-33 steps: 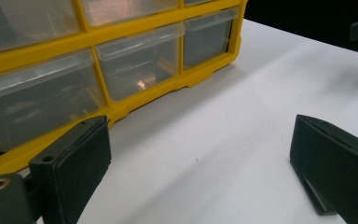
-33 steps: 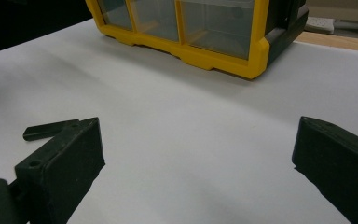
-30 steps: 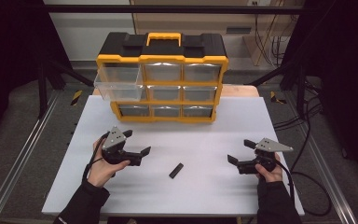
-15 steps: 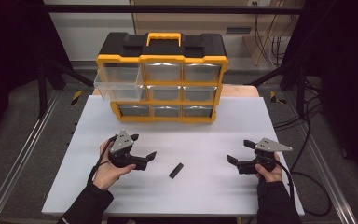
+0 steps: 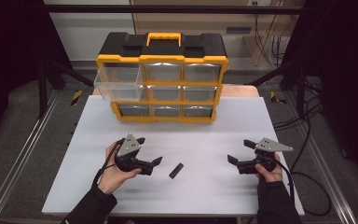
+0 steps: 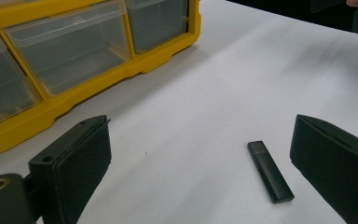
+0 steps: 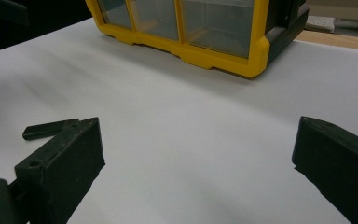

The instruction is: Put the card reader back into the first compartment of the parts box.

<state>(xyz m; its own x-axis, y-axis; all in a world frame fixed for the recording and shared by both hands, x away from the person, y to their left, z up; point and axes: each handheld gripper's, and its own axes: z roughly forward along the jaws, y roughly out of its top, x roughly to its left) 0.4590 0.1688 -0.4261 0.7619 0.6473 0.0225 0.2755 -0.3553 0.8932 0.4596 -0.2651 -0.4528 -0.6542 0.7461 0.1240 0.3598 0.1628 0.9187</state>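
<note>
Left gripper (image 5: 145, 156), jaws wide open and empty, sits just left of the small black stick (image 5: 176, 170) lying at lower centre of the white table (image 5: 261, 116), its long axis diagonal; right gripper (image 5: 237, 151), also open, is well apart, so left is nearer.

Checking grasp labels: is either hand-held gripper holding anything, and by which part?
Nothing is held. The left hand-held gripper and right hand-held gripper are both open and empty; the small black bar lies loose on the table.
</note>
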